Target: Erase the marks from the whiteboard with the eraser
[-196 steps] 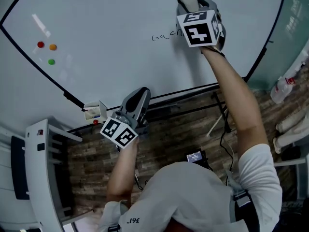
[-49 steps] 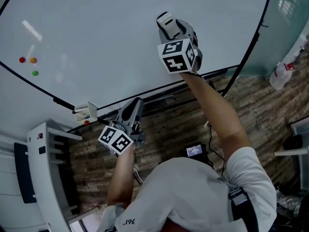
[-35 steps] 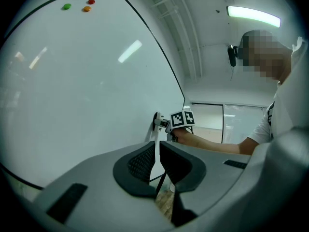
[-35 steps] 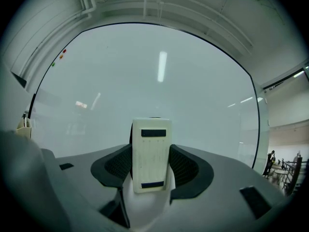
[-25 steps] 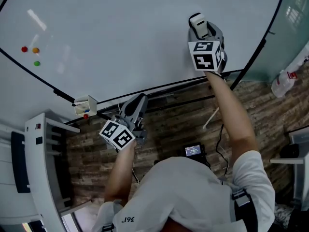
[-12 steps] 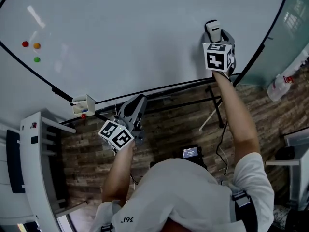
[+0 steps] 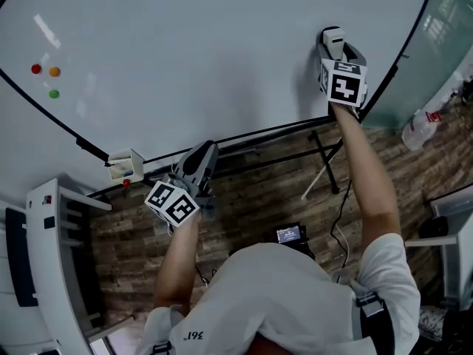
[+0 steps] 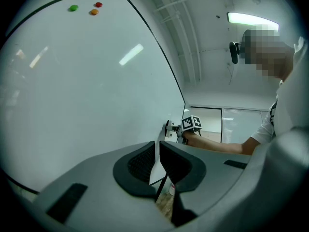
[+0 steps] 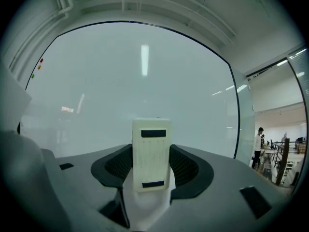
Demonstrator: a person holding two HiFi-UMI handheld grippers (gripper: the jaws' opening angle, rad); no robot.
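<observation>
Two grippers: right gripper (image 7: 334,41) at two o'clock clamps the eraser (image 9: 151,153) against the whiteboard (image 7: 185,58); left gripper (image 7: 203,151) at seven o'clock, narrow, empty.

The head view looks steeply down from above the person onto the white, black-framed whiteboard (image 7: 185,58). The left gripper view, set low, faces along the board toward the distant right gripper (image 8: 171,128). The right gripper view faces the board closely, past the cream rectangular eraser (image 9: 151,153). All seemingly share three coloured magnets (image 7: 46,76) near the board's left edge.
</observation>
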